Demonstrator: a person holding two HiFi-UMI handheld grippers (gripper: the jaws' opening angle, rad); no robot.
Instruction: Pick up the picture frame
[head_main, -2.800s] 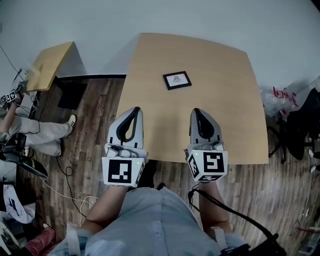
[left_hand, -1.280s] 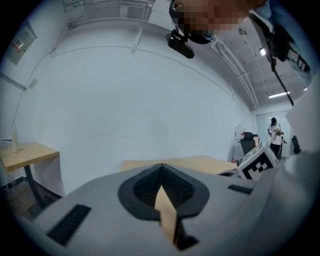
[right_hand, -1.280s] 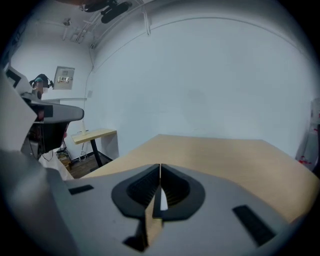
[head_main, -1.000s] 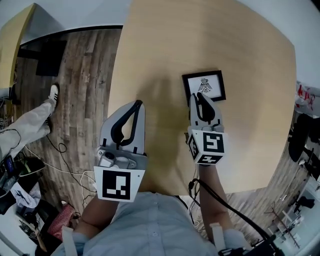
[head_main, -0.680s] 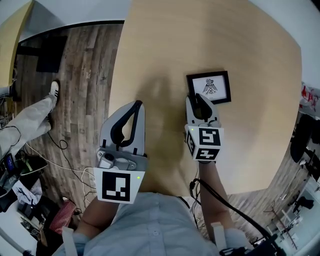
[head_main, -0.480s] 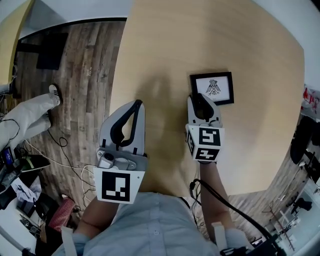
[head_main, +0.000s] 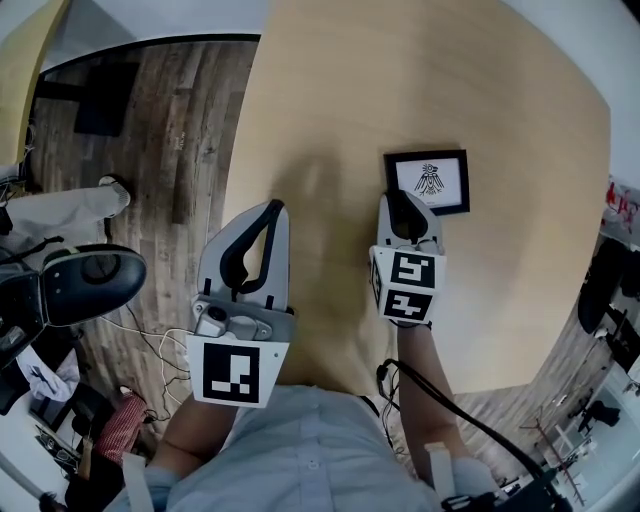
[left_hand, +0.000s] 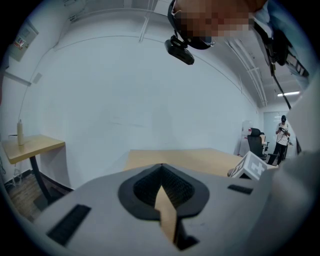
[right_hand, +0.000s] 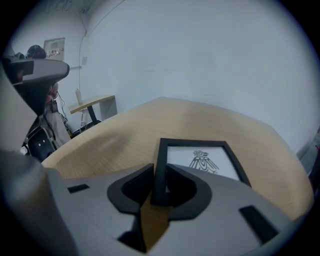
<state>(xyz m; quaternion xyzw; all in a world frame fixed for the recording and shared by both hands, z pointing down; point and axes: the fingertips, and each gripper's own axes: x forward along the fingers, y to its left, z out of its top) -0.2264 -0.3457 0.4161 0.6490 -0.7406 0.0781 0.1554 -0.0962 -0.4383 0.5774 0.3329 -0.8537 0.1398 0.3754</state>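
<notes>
The right gripper (head_main: 399, 200), jaws just narrowing, is clamping the picture frame (head_main: 430, 180) by its left rail, so lifting looks next.

- Left gripper (left_hand: 161, 167) fills the foreground, grey jaws closed tip to tip with nothing between them.
- Beyond lies a pale wooden table (left_hand: 200, 159) against a white wall (left_hand: 125, 100).
- A bottle (left_hand: 20, 132) stands on a side table (left_hand: 35, 145), far left.
- At right: a marker cube (left_hand: 252, 167), an office chair (left_hand: 256, 142), a distant person (left_hand: 281, 137).
</notes>
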